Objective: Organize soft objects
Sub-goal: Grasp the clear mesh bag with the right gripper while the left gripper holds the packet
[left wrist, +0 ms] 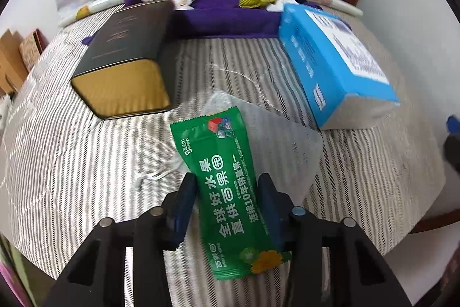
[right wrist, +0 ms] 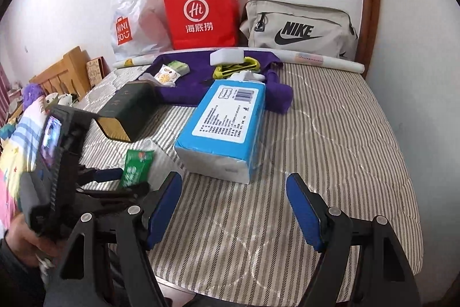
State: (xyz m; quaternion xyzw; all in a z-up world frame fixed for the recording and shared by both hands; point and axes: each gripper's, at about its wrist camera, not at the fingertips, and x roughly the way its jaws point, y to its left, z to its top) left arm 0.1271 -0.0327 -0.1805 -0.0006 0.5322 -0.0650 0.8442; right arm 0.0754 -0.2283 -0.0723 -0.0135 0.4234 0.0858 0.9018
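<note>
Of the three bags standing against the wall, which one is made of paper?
The red bag in the middle: stiff and flat-sided with thin cord handles, between the crumpled white plastic bag and the grey Nike fabric bag.

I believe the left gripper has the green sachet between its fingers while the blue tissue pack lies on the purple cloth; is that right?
Not quite. The tissue pack lies on the striped mattress, nearer the camera than the purple cloth, as the right wrist view shows. The rest holds: the green sachet sits between the left gripper's fingers.
</note>
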